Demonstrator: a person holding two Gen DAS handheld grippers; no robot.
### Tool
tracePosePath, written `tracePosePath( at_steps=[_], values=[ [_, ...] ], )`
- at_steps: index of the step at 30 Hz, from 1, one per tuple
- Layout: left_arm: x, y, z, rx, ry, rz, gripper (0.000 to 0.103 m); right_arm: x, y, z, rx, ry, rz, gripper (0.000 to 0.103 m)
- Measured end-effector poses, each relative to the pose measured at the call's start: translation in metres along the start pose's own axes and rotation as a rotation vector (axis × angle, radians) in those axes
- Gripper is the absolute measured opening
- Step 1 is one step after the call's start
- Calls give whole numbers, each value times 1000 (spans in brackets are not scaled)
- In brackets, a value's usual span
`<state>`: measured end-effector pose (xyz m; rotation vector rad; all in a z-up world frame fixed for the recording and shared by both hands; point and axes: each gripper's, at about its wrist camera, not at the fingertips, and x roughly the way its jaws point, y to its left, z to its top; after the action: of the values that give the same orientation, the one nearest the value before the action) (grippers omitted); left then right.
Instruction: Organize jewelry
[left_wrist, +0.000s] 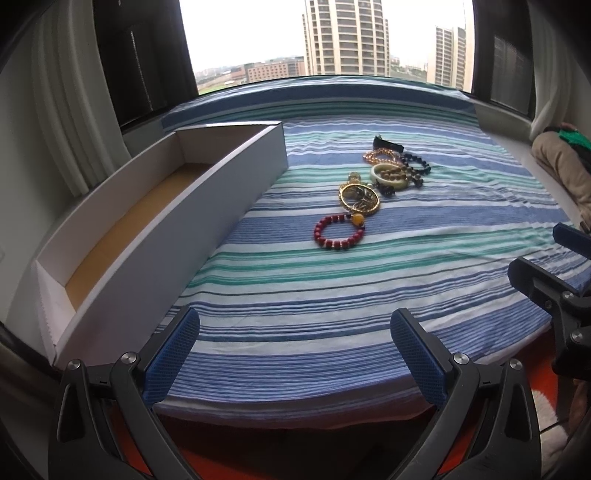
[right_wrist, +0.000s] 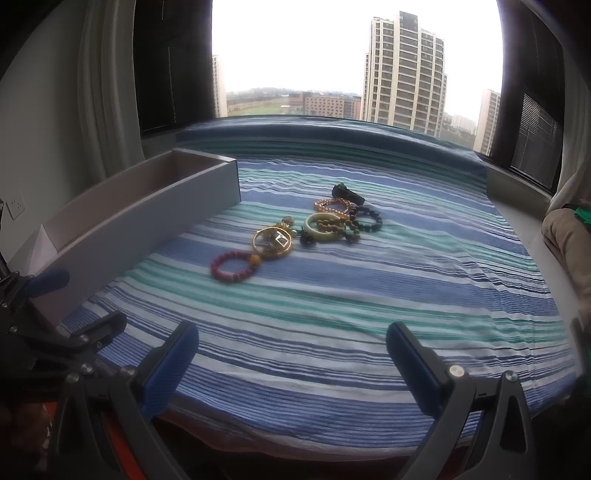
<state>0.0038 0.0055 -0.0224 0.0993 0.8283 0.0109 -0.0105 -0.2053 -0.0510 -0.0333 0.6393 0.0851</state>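
Plainly, nothing has been sorted yet: the box (left_wrist: 155, 206) at the left of the striped cloth (left_wrist: 332, 295) shows only its bare brown floor, and all the jewelry lies in a loose string at mid-cloth, well apart from both grippers.

The red bracelet (left_wrist: 339, 232) is nearest and lies almost clear of the rest, only its amber bead touching the gold ring (left_wrist: 359, 199), so it looks like the sensible first pick. One finger should probably go inside the loop and one outside, closing across the beads rather than squeezing the whole circle. A slow lift would show whether the gold ring drags along. Beyond it the jade bangle (left_wrist: 390, 176), the copper beads (left_wrist: 380, 156) and the dark beads (left_wrist: 415, 162) overlap in a tangle, better left for later.

The left gripper (left_wrist: 295, 354) hangs above the cloth's near edge with its blue pads set wide apart, holding and touching nothing. The right gripper (right_wrist: 291, 363) is likewise spread wide and empty, over the same near edge. The box sits closer to the left one.
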Motion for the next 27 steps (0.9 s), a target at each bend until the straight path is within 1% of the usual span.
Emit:
tracePosePath(
  at_steps=[7, 17, 23, 27],
  values=[
    [1, 0, 0, 3, 2, -7, 103, 0, 0, 0, -4, 0, -10, 103],
    [8, 2, -1, -11, 26, -9, 103, 5, -1, 3, -6, 20, -75, 103],
    [10, -1, -2, -1, 34, 4, 103, 12, -2, 2, -20, 36, -129, 103],
    [16, -1, -2, 3, 44, 16, 103, 13, -6, 1, -8, 41, -127, 103]
  ],
)
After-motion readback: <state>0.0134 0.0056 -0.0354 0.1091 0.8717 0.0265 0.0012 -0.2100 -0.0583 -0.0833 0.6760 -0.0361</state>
